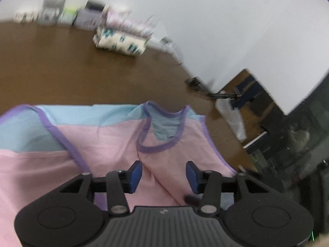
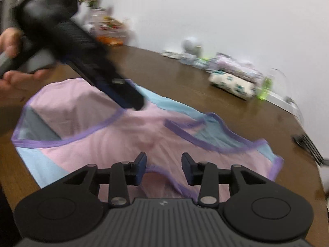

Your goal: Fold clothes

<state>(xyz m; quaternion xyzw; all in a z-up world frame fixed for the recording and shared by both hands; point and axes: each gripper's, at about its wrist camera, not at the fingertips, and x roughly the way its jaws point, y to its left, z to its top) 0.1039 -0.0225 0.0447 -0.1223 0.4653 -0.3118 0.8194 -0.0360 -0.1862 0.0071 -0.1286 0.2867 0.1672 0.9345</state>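
A dark brown wooden surface (image 1: 82, 72) fills the middle, its far edge meeting a plain white wall (image 1: 216, 20). Blurred small clutter (image 1: 51, 10) lines that edge at 11 o'clock in the left wrist view. At 3 o'clock, past the surface's corner, a dim area holds dark furniture (image 1: 267, 113), too blurred to identify.

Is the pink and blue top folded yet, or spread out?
Spread out: the top lies mostly flat on the table, neckline and armholes showing.

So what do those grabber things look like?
Each tool, left and right, is black, with two round discs, silver screws and a ribbed grey middle bearing a small pale mark. The fingers carry blue pads. A bare hand grips the left tool's grey handle.
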